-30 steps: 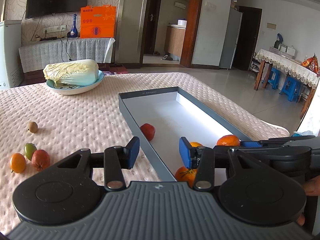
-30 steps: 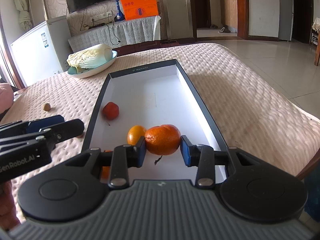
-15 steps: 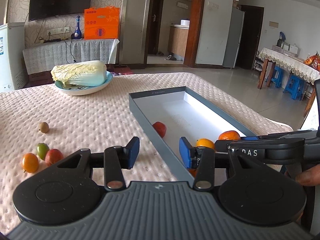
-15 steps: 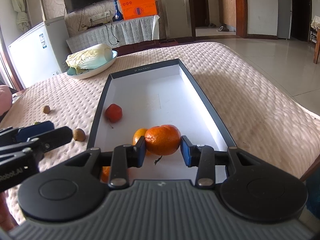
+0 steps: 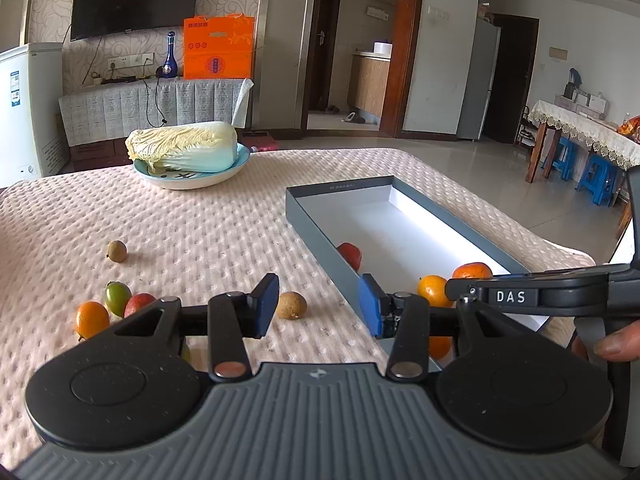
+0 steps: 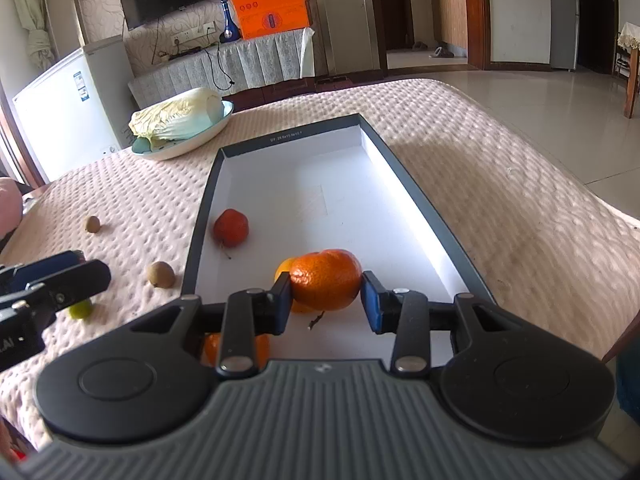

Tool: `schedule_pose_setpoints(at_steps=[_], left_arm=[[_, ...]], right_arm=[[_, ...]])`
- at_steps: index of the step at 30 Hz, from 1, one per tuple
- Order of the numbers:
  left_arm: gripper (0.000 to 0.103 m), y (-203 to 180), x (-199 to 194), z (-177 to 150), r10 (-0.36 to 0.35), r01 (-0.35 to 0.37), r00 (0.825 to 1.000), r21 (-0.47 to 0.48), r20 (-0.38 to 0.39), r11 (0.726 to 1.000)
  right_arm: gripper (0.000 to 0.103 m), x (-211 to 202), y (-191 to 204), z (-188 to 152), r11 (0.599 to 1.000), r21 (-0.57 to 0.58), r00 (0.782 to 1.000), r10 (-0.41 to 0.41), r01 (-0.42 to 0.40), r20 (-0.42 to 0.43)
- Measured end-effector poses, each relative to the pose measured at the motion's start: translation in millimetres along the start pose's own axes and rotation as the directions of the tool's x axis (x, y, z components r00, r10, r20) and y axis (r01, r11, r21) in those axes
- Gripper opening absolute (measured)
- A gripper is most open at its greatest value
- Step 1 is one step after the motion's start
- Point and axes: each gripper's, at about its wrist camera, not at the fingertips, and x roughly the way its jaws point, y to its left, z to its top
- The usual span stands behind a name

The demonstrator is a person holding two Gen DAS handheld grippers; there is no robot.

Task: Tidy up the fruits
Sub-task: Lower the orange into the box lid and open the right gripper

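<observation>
Presently the right gripper [image 6: 325, 303] sits low over the near end of the grey tray [image 6: 424, 216], pads bracketing a mandarin [image 6: 325, 279] without clearly squeezing it (release or pickup, I cannot tell which). A red fruit [image 6: 231, 227] lies by the tray's left wall. Left gripper [image 5: 318, 305] hangs wide and empty, aimed at a brown longan [image 5: 292, 305] on the quilted cloth [image 5: 200, 232] just outside the tray, probably the next pick. "DAS" reads on the right gripper's body.
</observation>
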Motion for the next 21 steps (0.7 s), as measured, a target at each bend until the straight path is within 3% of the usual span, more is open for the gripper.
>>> schedule_pose_setpoints(at_steps=[16,21], left_arm=[[0.051,-1.8,-1.6,-0.7,0.005,-0.005,1.0,0.002,0.0,1.0],[0.052,-1.9,-1.6,-1.0,0.003,-0.003,1.0,0.001,-0.001,1.0]], right_arm=[[0.041,-8.0,-1.2,3.2,1.0,0.031,0.999,-0.002,0.001,0.047],[0.042,-5.3,-2.0,3.0,0.999,0.039,1.0,0.01,-0.011,0.025]])
